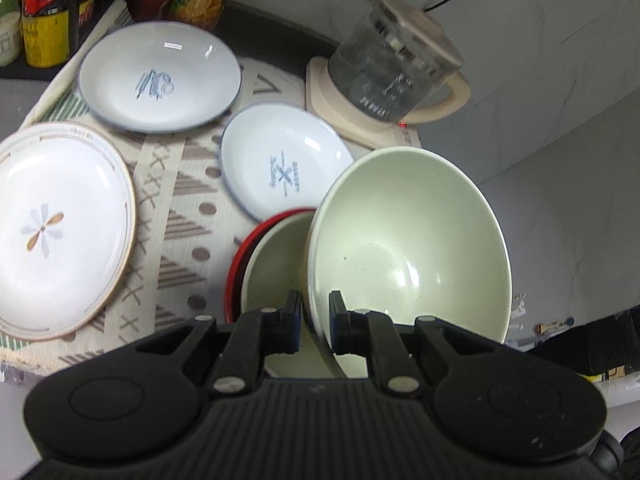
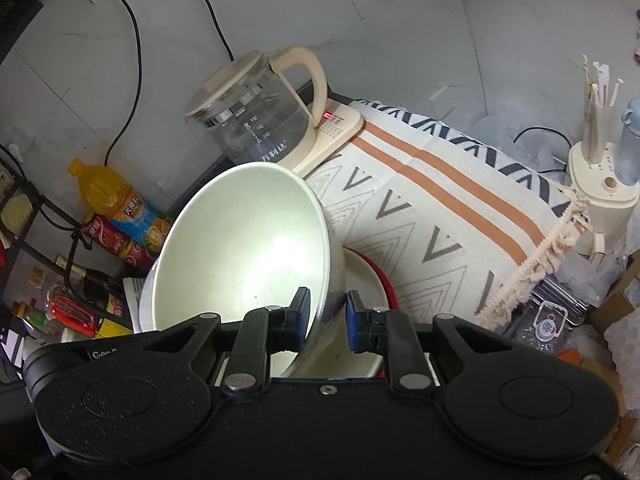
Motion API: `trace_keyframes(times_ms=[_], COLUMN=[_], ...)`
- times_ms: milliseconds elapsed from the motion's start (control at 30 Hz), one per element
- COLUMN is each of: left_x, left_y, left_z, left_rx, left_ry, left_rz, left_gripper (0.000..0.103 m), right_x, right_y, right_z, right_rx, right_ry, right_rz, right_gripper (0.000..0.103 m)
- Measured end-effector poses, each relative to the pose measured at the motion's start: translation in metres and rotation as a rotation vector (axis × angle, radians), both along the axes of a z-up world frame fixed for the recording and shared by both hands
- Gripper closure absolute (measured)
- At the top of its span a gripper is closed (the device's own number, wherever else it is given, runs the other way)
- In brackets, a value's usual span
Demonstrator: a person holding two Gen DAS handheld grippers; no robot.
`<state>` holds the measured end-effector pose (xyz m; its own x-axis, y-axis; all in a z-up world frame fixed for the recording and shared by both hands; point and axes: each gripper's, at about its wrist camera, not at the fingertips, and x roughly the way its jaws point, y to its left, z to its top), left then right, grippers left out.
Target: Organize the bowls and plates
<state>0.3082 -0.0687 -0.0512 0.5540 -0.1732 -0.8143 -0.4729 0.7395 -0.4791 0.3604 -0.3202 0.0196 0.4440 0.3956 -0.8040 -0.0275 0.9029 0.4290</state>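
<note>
Bowls first: 2 pale green ones plus 1 red, 3 total. L gripper (image 1: 315, 322) pinches the rim of the big green bowl (image 1: 404, 240), one finger inside, one outside, bowl tipped up on edge. Same bowl (image 2: 240, 248) shows in the R wrist view, w/ the R gripper (image 2: 328, 320) straddling its wall; fingers sit close to the wall on both sides but contact on the outer pad can't be confirmed, so can't tell if it's clamped. Tilted bowl leans over the smaller green bowl (image 1: 276, 264), which is nested in the red bowl (image 1: 244, 256); red rim (image 2: 380, 276) peeks out on the R side too.

Plates: 3, all flat on the patterned cloth (image 1: 180, 216), none stacked. Large flower plate (image 1: 60, 228) w/ brown rim at left; blue-rimmed plate (image 1: 160, 76) w/ script print behind it; smaller blue-rimmed plate (image 1: 284, 164) just beside the bowl stack, partly hidden by the green bowl.

Other stuff: 1 glass kettle (image 2: 256, 120) on its cream base near the wall, red light lit on the base. Orange drink bottle (image 2: 116, 200) and a red can beside it at left. Cup of straws (image 2: 598, 120) far right.
</note>
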Motion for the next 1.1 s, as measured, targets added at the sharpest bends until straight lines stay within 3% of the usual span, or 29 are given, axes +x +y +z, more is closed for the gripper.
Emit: trace_keyframes(times_ms=[300, 633, 833, 1100], left_x=[0.0, 0.018, 0.029, 0.032], left_y=[-0.001, -0.009, -0.01, -0.001], left_z=[-0.021, -0.037, -0.043, -0.039], left_rx=[-0.042, -0.062, -0.056, -0.092], left_ry=[0.073, 0.157, 0.236, 0.251], left_rz=[-0.024, -0.055, -0.058, -0.061], left_gripper=[0.091, 0.091, 0.086, 0.077], right_x=[-0.004, 0.017, 0.026, 0.034], right_y=[-0.003, -0.006, 0.002, 0.01], right_z=[-0.015, -0.03, -0.032, -0.037], right_rx=[-0.028, -0.063, -0.085, -0.1], right_ry=[0.03, 0.043, 0.043, 0.057], right_rz=[-0.032, -0.036, -0.004, 0.024], right_gripper=[0.086, 0.092, 0.092, 0.095])
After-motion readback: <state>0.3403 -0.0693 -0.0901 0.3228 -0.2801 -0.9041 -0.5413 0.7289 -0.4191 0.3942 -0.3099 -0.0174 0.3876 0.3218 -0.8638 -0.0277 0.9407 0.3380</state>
